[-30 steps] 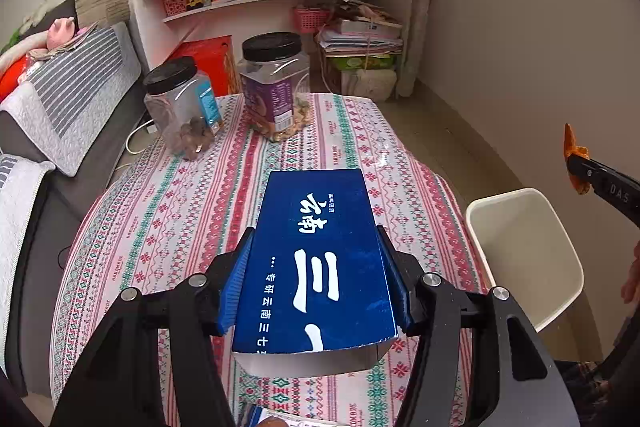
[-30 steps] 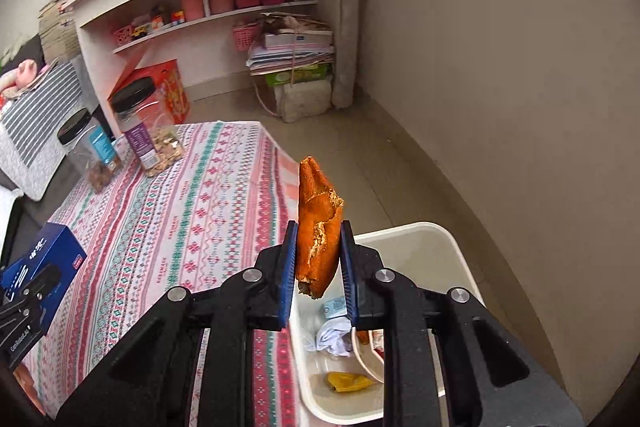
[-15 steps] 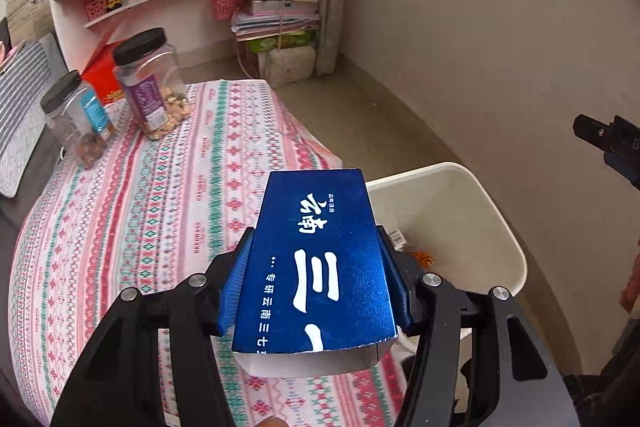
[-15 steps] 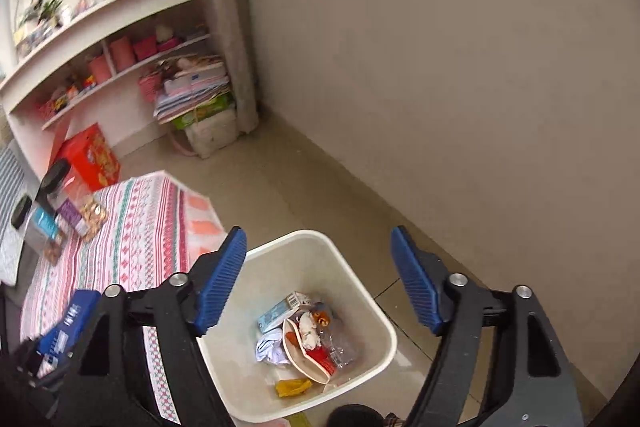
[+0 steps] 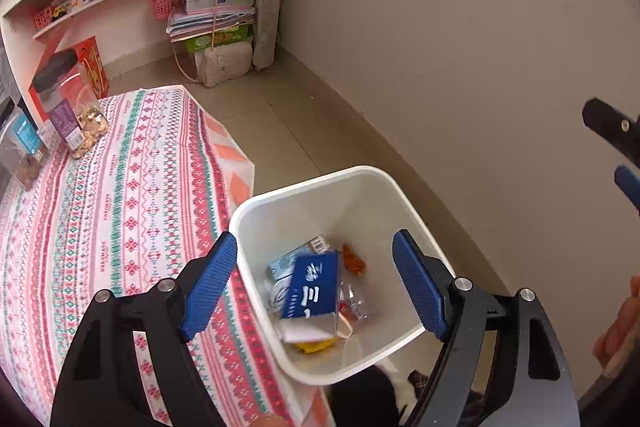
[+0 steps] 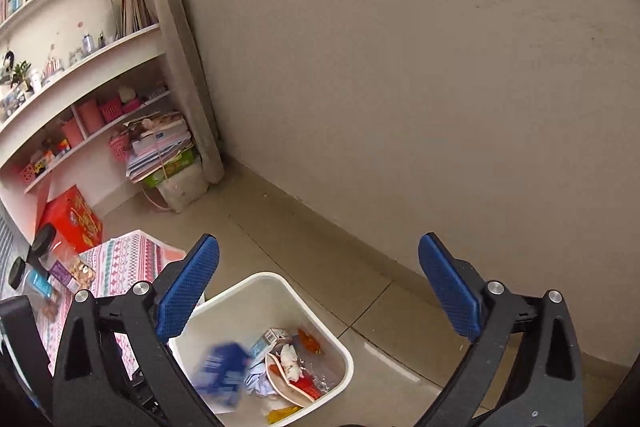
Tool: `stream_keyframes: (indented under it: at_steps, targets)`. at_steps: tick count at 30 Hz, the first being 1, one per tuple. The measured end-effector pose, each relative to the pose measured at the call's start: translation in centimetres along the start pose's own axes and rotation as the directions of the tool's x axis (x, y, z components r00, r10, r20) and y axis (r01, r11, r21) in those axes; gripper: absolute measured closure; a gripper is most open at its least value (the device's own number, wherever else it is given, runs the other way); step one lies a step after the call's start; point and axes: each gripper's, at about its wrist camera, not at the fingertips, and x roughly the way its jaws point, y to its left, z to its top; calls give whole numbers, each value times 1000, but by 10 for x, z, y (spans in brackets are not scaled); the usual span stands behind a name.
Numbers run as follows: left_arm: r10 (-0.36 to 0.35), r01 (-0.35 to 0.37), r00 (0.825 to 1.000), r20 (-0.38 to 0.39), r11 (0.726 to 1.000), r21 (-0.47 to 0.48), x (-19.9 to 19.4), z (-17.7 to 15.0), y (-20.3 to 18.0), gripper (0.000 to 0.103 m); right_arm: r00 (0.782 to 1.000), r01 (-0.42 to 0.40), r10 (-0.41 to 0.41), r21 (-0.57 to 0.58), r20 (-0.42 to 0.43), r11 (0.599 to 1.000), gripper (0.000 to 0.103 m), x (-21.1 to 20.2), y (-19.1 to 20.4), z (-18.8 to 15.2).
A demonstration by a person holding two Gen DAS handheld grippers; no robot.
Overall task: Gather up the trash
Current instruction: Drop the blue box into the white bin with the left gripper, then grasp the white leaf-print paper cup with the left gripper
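Both loads just released: left gripper (image 5: 314,287) opening, its blue box (image 5: 312,287) now dropping into the white bin (image 5: 360,173) beside the table (image 5: 120,207); right gripper (image 6: 318,295) opening, empty, orange peel (image 6: 310,341) already binned.

Blue carton (image 5: 310,287), white lettering: lay tilted inside my white bin (image 5: 304,183), atop wrappers; orange peel (image 5: 354,261) lay beside it, by the table's edge.

White trash bin (image 5: 256,211), dark blue box (image 5: 314,287) with white lettering inside it, orange peel (image 5: 354,261), bench cloth (image 5: 132,195) striped red, pink, green on white, beige wall (image 6: 400,67)
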Motion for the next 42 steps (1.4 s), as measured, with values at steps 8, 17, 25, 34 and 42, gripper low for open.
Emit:
stream_keyframes:
  at_steps: [8, 17, 25, 34, 42]
  targets:
    - [137, -124, 987, -79, 980, 153, -46, -42, 63, 24, 986, -162, 155, -118, -63, 980, 7, -8, 49, -12]
    - [227, -200, 952, -204, 969, 142, -110, -122, 152, 23, 960, -268, 224, -310, -169, 912, 7, -18, 132, -54]
    - [223, -212, 854, -470, 974, 78, -101, -214, 194, 17, 912, -382, 250, -451, -325, 807, 7, -26, 197, -118]
    - [133, -178, 841, -524, 983, -37, -76, -249, 215, 29, 833, -526, 239, -577, -500, 625, 7, -19, 244, -183]
    - [214, -264, 895, -391, 961, -79, -129, -226, 264, 45, 670, -732, 283, -547, -686, 406, 7, -33, 274, -233]
